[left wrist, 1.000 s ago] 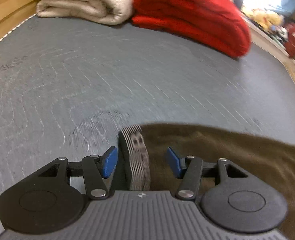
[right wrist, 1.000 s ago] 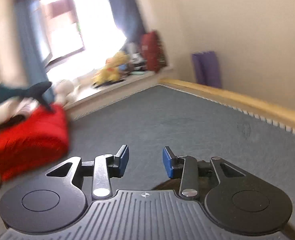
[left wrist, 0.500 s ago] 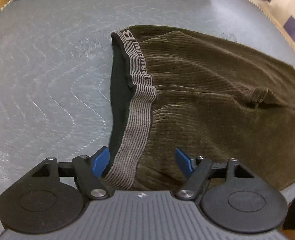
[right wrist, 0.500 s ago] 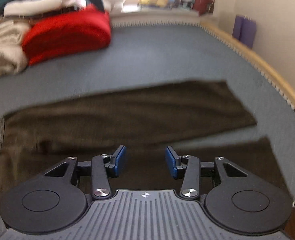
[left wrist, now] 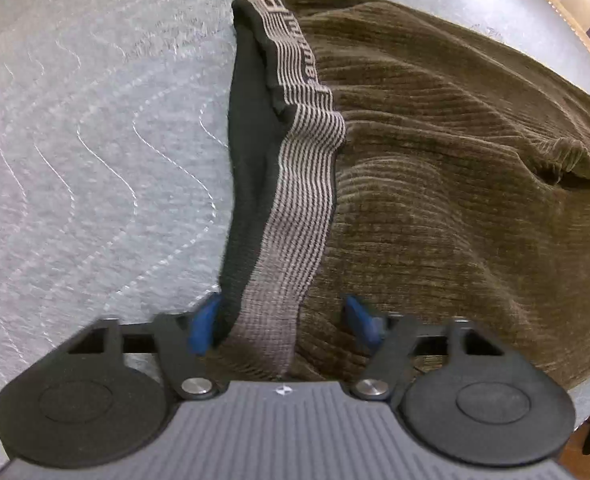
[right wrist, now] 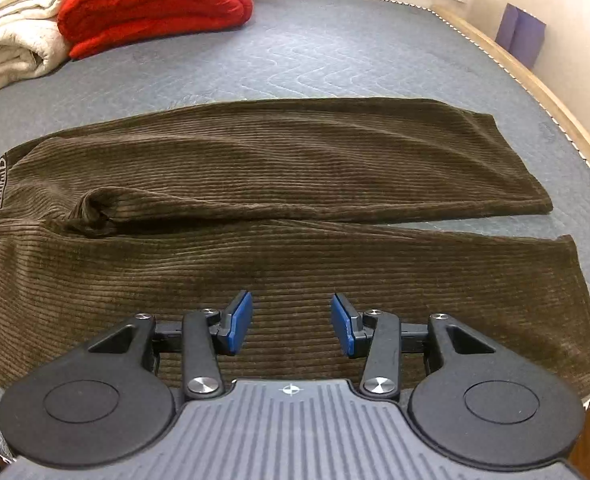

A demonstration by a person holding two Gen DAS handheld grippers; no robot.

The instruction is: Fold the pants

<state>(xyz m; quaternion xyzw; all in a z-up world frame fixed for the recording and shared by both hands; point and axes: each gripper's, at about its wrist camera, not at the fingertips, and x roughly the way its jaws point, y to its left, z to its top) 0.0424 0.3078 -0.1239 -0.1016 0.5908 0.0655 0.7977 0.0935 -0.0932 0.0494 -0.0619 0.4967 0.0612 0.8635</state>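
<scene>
Grey quilted mattress cover (right wrist: 335, 52) with wavy stitching forms the work surface; a light wooden rail (right wrist: 535, 92) with zigzag-stitched trim bounds it on the right of the right wrist view. Bare quilt lies open beyond the garment up to a folded red blanket (right wrist: 155, 4) and a folded cream blanket (right wrist: 11, 36) at the far left corner. In the left wrist view, open quilt extends left of the waistband.

Olive-brown corduroy pants (right wrist: 295, 168) lie flat, unfolded, both legs stretched to the right with a narrow wedge of quilt between the hems. The near leg reaches the near mattress edge. A small pucker sits at the crotch.

Writing: the grey-and-black striped elastic waistband (left wrist: 303, 184) carries woven lettering; only a capital "B" at the far end reads clearly.

Left gripper (left wrist: 283, 320): jaws closing, with the near end of the waistband and its black lining between the blue pads; firm contact by both pads cannot be confirmed.

Right gripper (right wrist: 291, 326): jaws apart, nothing clamped, poised over the near leg's corduroy at mid-length.
</scene>
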